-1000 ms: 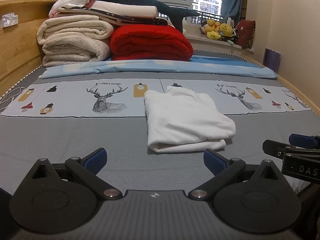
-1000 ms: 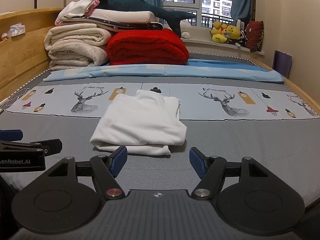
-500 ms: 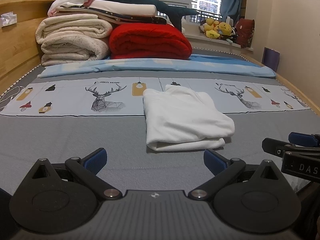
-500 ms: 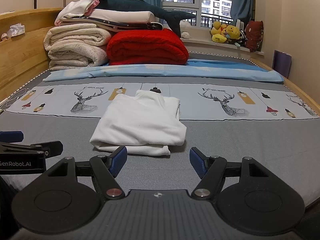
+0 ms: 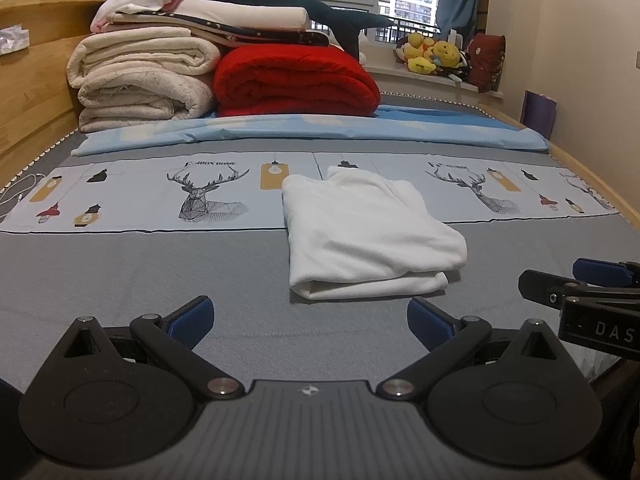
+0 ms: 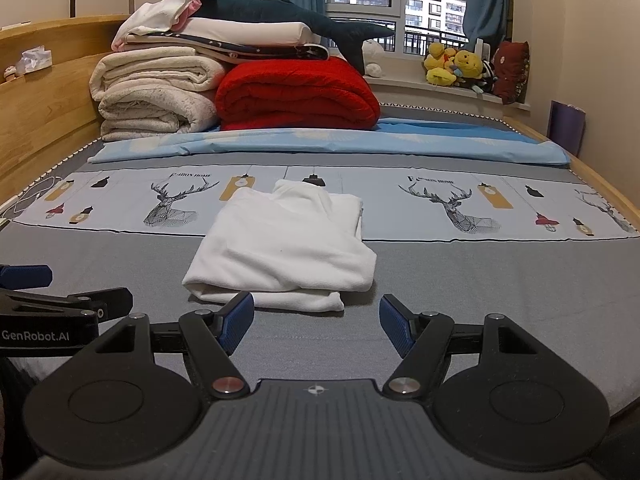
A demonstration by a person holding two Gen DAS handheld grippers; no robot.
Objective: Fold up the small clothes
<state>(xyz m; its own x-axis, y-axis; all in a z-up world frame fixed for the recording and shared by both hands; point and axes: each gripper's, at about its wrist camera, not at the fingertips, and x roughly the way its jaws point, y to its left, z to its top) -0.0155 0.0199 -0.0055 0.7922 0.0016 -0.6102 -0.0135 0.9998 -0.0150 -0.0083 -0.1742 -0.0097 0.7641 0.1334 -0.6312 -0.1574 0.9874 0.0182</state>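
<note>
The white top [image 6: 280, 252] lies folded into a tidy packet about mid-bed [image 6: 500, 280], half on the grey sheet, half on the deer-printed strip. Both the left gripper [image 5: 308, 320] and the right gripper [image 6: 316, 322] hang just short of its near edge, jaws spread, pinching nothing. The folding looks done (or nearly). If anything is left, it's squaring the loose lower layer or lifting the packet from its near edge.
</note>
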